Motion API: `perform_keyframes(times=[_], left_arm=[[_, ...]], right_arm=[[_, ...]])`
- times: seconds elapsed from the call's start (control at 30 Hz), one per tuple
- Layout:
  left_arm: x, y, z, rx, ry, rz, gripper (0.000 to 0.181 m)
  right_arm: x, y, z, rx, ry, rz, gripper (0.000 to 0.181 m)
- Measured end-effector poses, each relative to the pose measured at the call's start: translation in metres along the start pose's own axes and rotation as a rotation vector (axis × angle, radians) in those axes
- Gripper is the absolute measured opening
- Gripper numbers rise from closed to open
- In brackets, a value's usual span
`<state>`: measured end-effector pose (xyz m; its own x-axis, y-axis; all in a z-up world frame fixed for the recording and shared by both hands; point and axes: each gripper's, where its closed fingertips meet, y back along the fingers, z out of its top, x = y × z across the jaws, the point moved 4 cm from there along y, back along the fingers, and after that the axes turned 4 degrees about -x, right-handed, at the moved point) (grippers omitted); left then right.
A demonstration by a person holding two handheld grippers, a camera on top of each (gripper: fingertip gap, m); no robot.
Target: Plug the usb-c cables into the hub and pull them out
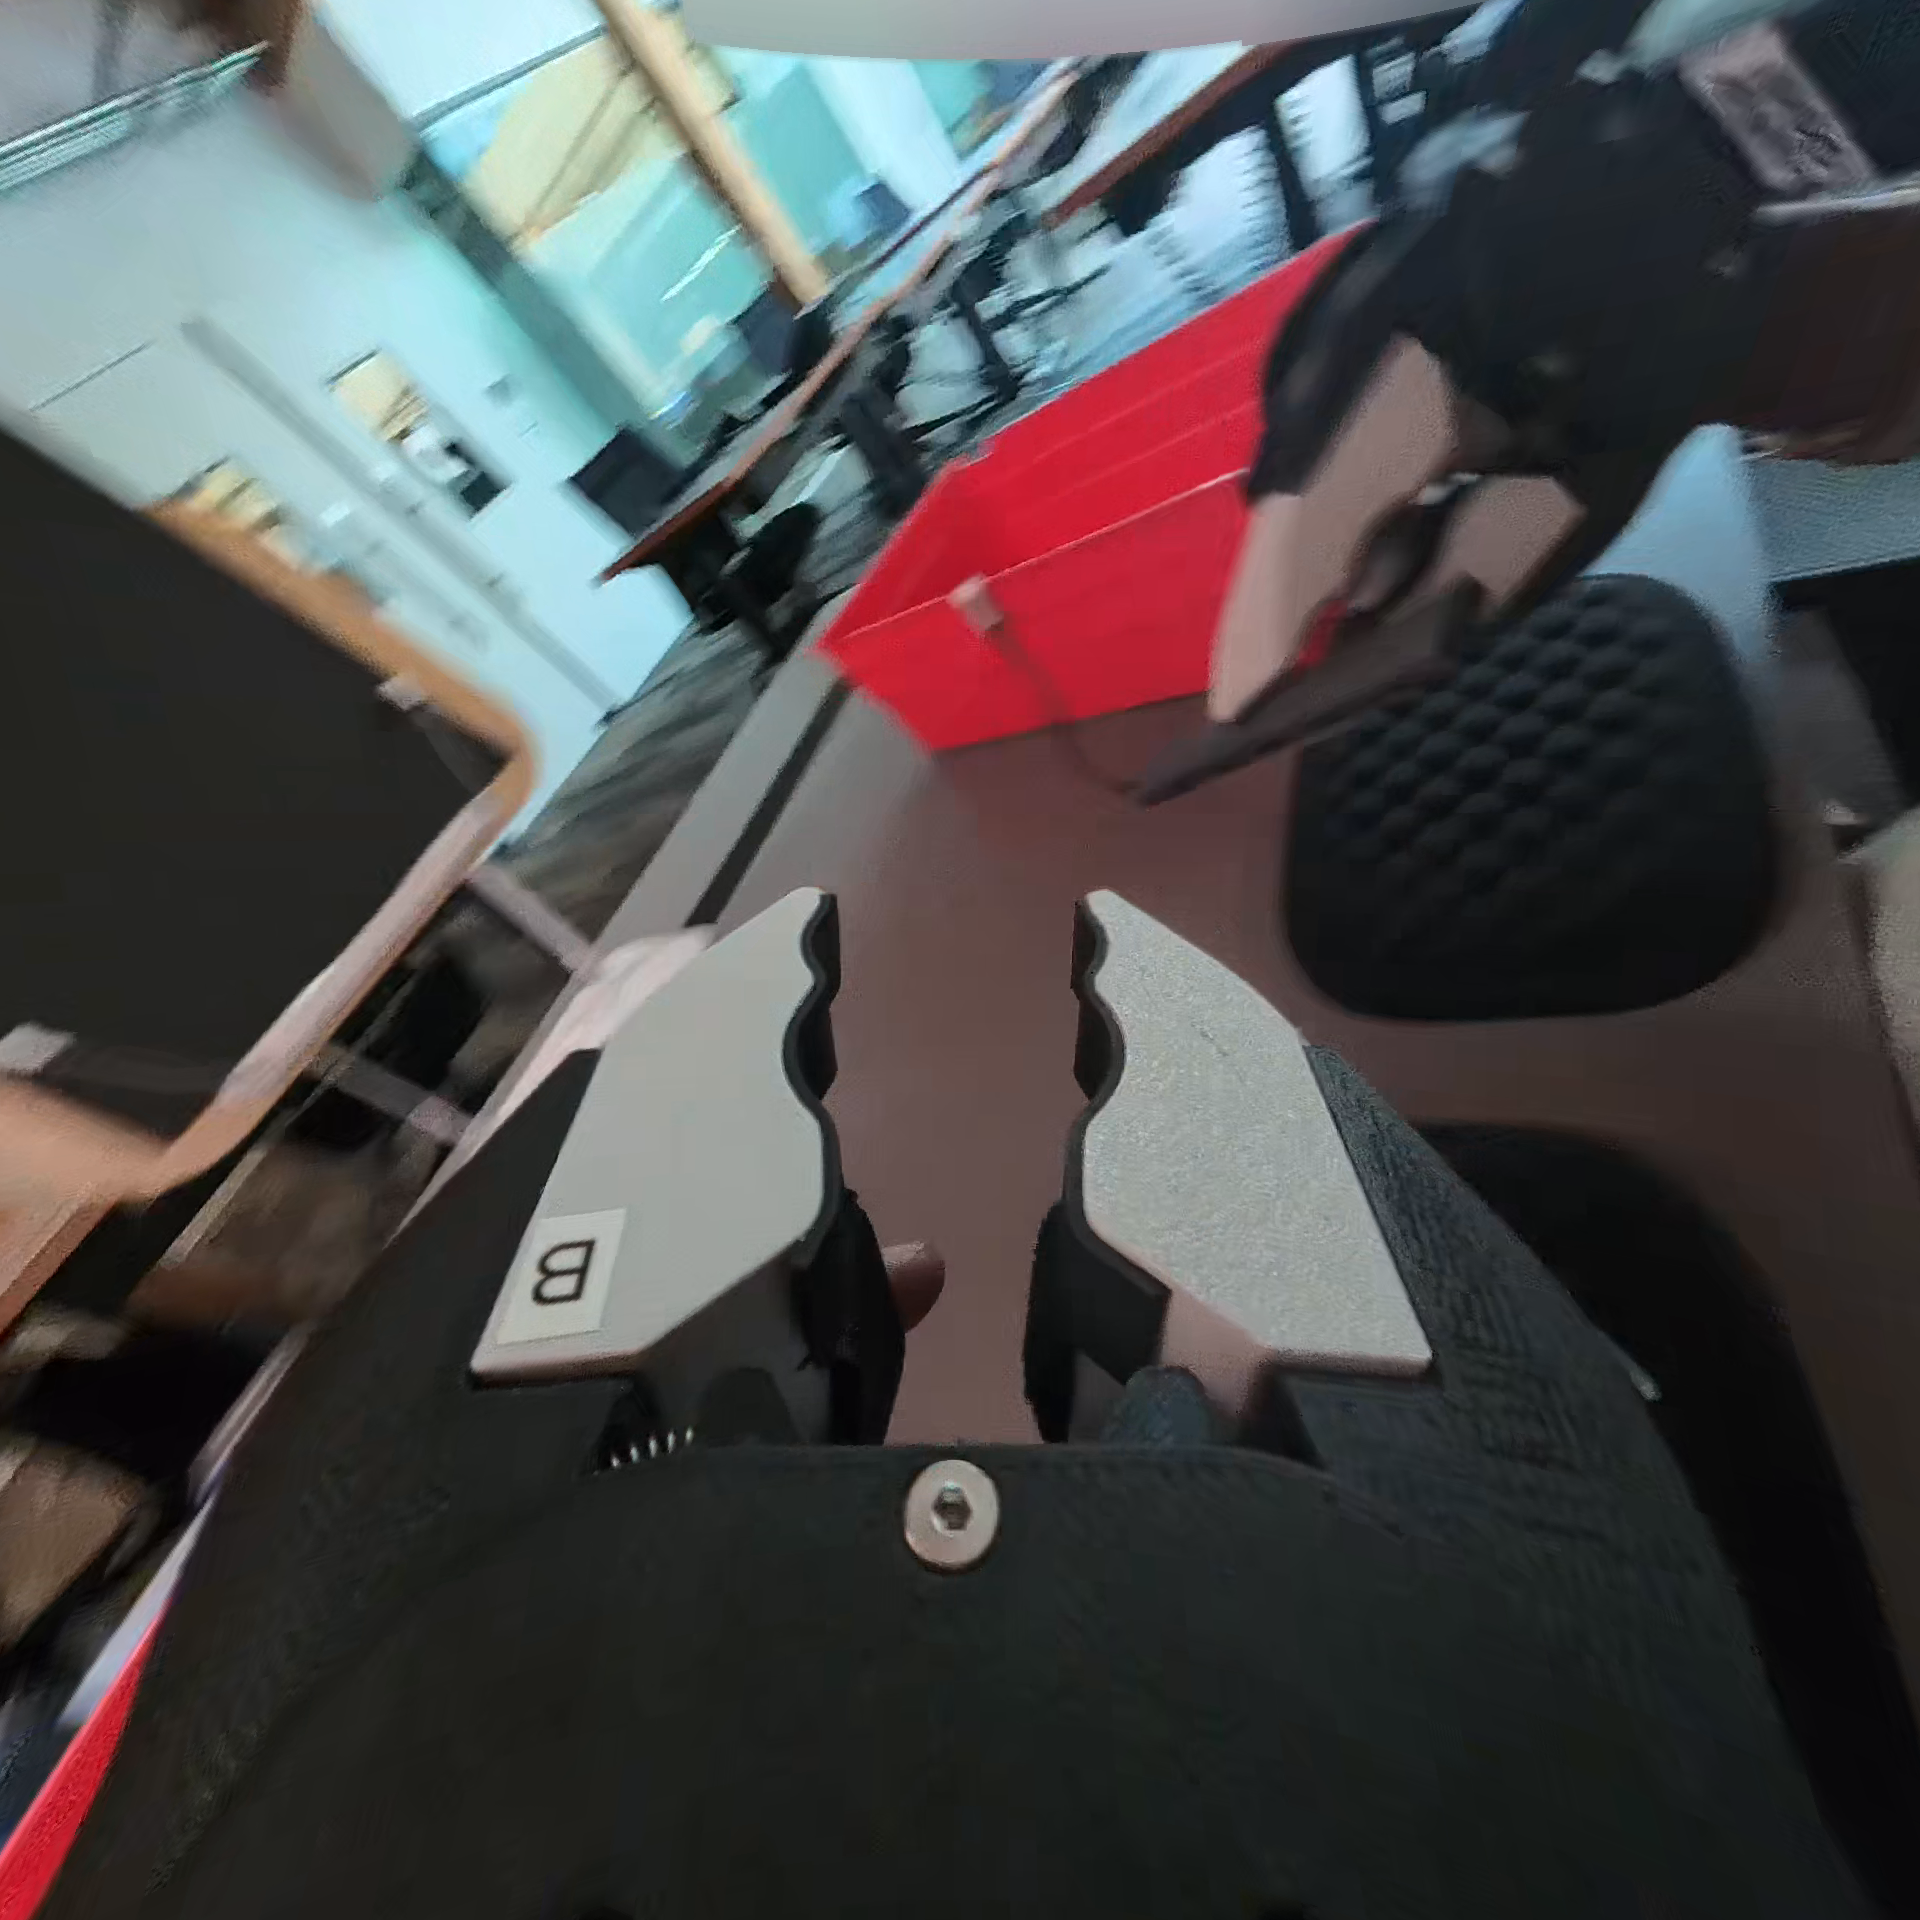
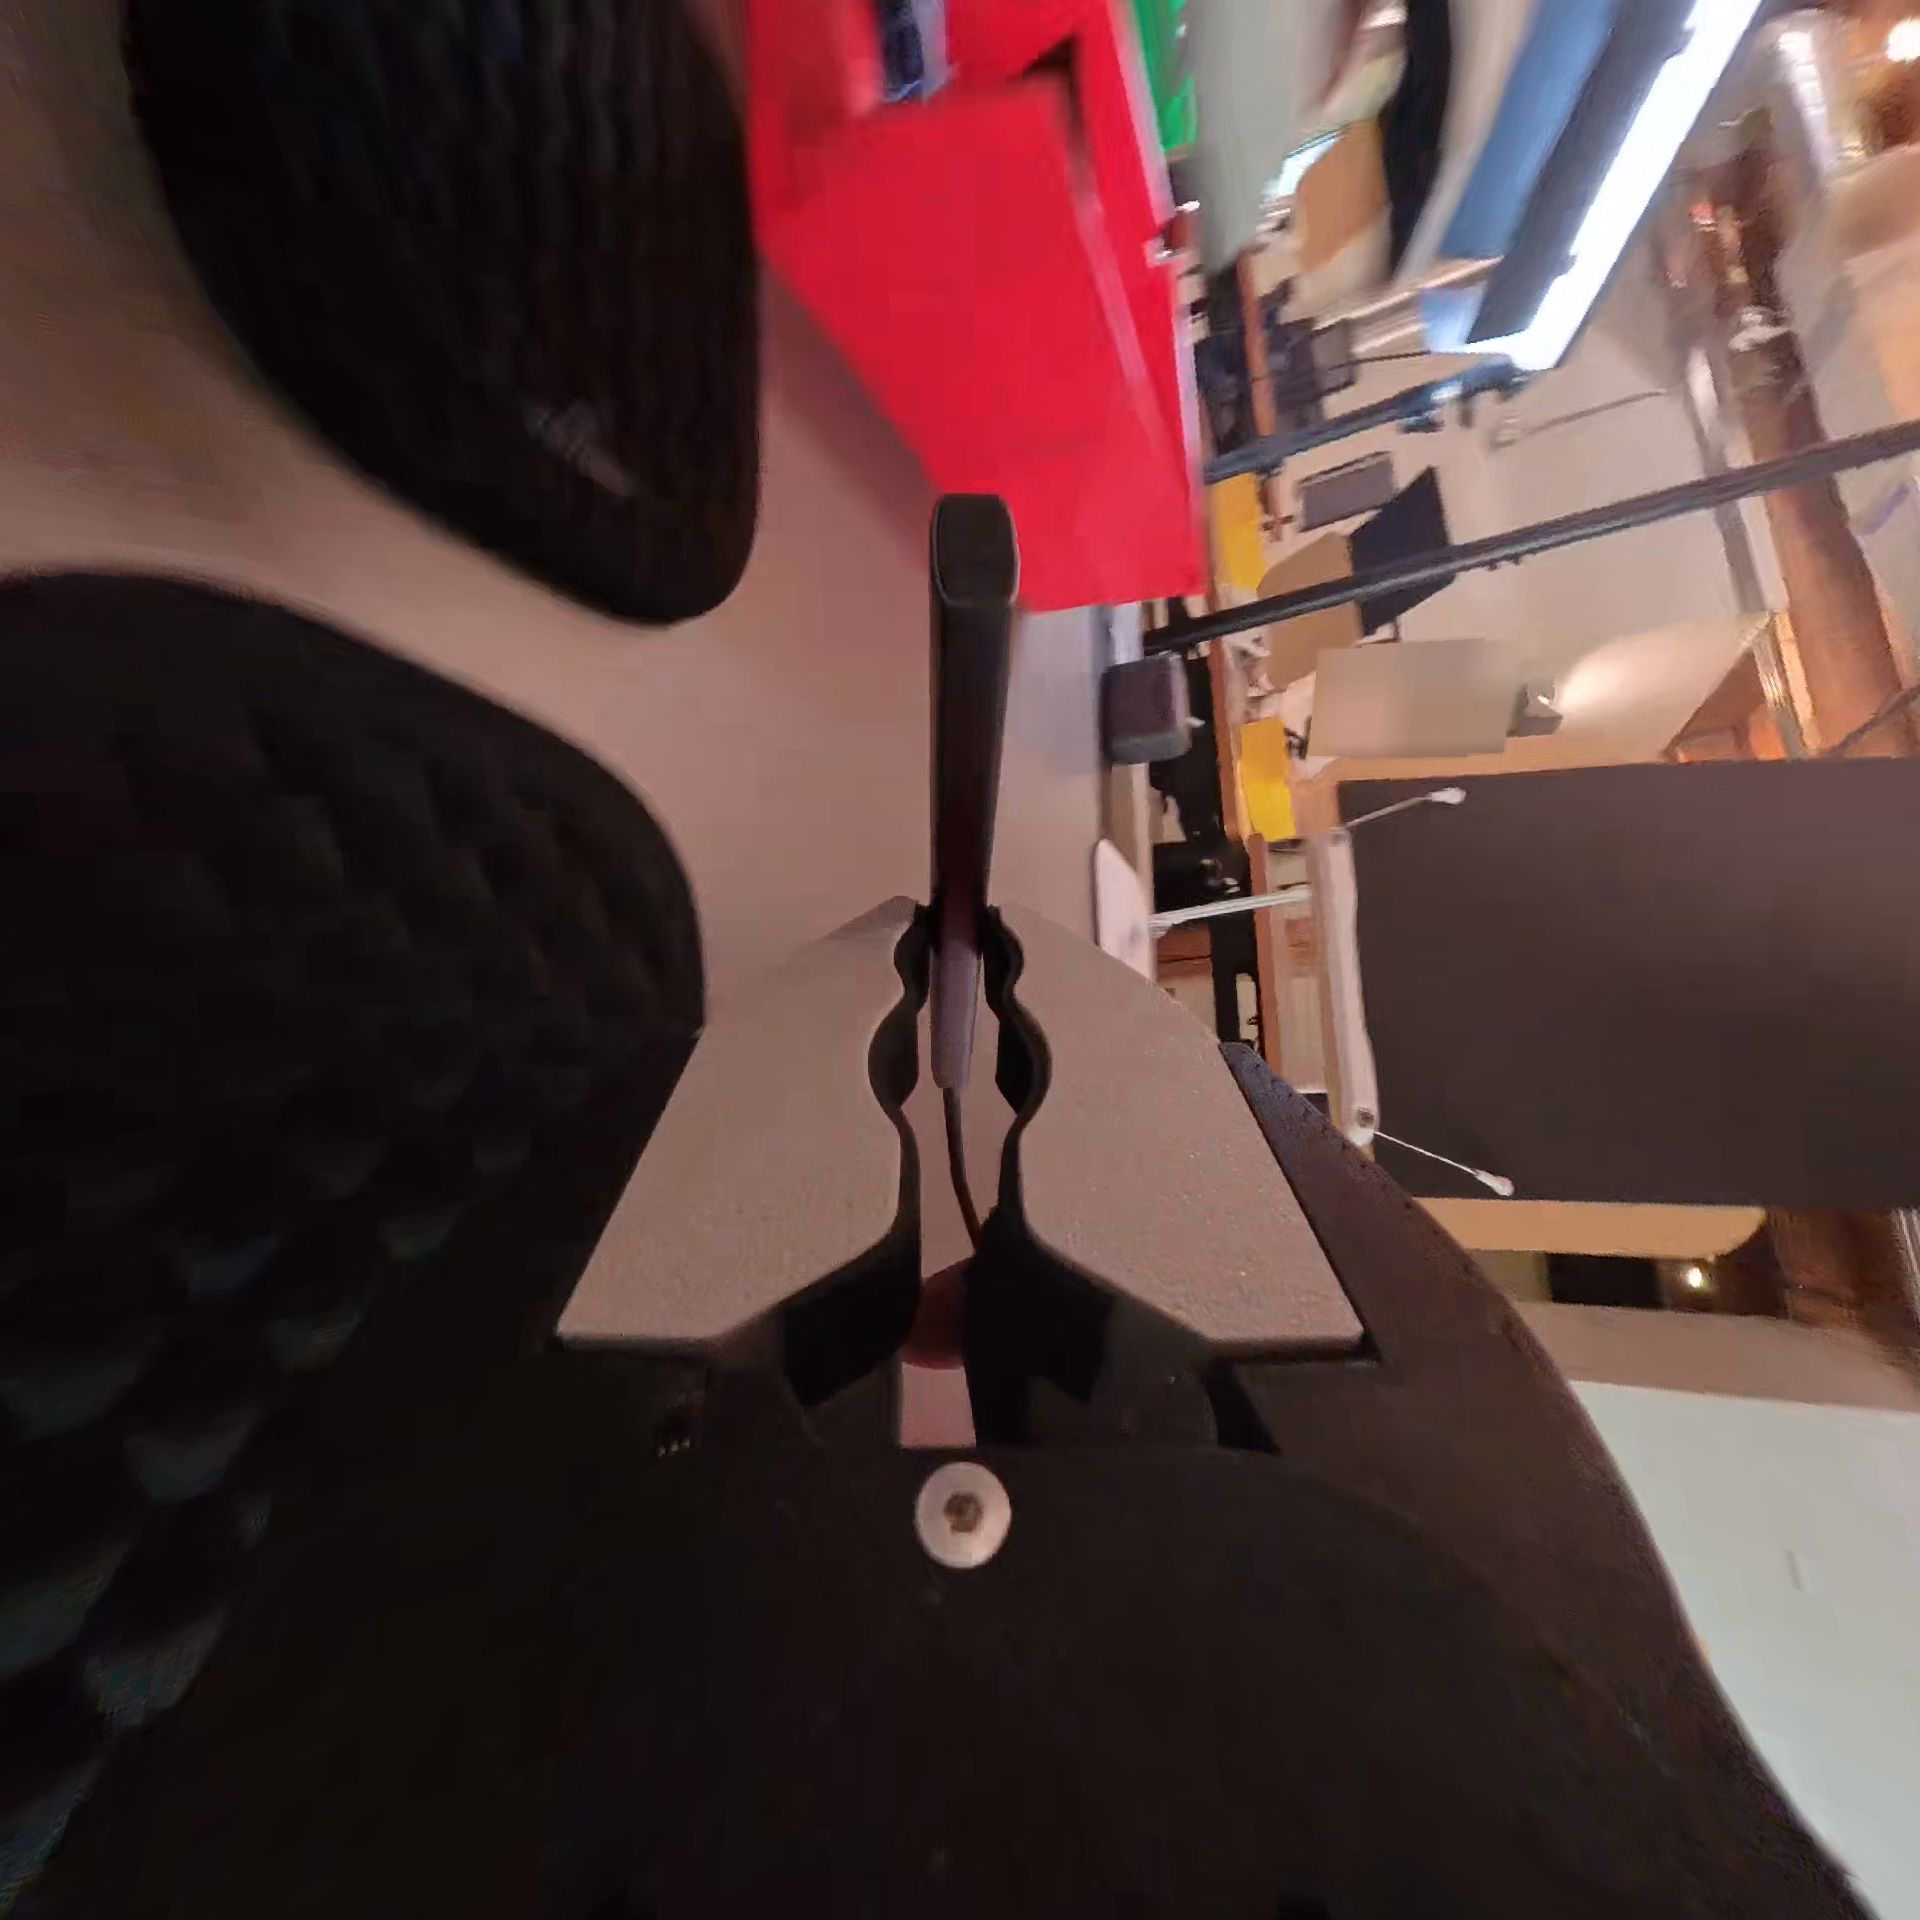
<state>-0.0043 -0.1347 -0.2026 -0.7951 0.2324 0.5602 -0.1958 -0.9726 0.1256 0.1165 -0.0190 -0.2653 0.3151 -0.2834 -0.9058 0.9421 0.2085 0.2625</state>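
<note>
Right hand-held gripper (image 2: 958, 935) clamped on a flat dark hub (image 2: 971, 665) at its near end, held edge-on w/ far end sticking out past the tips; thin cable (image 2: 956, 1143) runs back between the fingers. Left hand-held gripper (image 1: 951, 935) spread wide, nothing in it, low over the brown counter (image 1: 1039, 1091). Looks like the hub being carried/held steady, no plug in the left yet. To do it well: keep grip firm near the hub's end, hold level, ports facing the free side; fetch a plug w/ left, line up straight on, no twisting. A light plug (image 1: 977, 603) w/ thin cord lies near the red bin (image 1: 1039, 582), prob. the one to grab. Finger plates matte grey metal w/ wavy black rubber edges. Black pads (image 1: 1527, 790) dimpled, rounded, soft-looking. Bin smooth hard plastic. Counter smooth, matte.
</note>
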Motion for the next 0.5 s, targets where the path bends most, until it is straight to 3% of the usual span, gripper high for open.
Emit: perform_keyframes(times=[0.1,0.23,0.37,0.5], left_arm=[[0.032,0.068,-0.016,0.146,0.068,0.219,0.040],[0.050,0.138,-0.050,0.395,0.208,0.367,0.039],[0.044,0.163,-0.079,0.558,0.342,0.371,0.044],[0.023,0.163,-0.091,0.602,0.297,0.199,0.050]], right_arm=[[0.020,-0.012,-0.017,0.049,0.051,0.048,0.009],[0.037,-0.015,-0.025,0.080,-0.018,0.134,0.012],[0.036,-0.006,-0.029,0.133,-0.199,0.229,0.033],[0.030,0.013,-0.027,0.149,-0.429,0.341,0.063]])
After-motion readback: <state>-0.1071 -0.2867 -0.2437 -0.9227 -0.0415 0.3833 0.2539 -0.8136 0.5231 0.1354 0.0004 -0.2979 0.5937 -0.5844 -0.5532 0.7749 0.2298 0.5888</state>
